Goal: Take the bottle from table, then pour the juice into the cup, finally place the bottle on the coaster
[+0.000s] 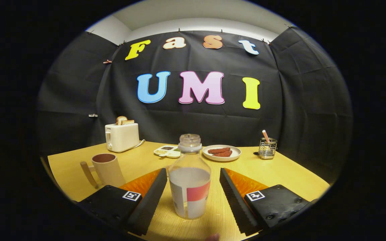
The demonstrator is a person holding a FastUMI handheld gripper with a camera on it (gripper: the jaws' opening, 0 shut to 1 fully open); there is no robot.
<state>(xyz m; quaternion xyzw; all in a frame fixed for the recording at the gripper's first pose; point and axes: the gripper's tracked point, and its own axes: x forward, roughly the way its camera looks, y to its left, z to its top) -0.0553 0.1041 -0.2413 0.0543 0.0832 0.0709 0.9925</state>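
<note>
A clear bottle [189,177] with a clear cap and a white-and-red label stands upright on the wooden table [280,170], between my two fingers. My gripper [191,182] is open, and a gap shows on each side of the bottle, so neither finger touches it. A beige cup [107,169] with a wooden handle stands to the left, just beyond the left finger [149,201]. Part of an orange coaster [142,182] shows behind each finger, under and around the bottle's far side.
A cream toaster [122,136] holding toast stands at the back left. Beyond the bottle lie a small divided dish [167,151] and a plate of sausages [221,152]. A wire holder [267,148] with a utensil stands at the back right.
</note>
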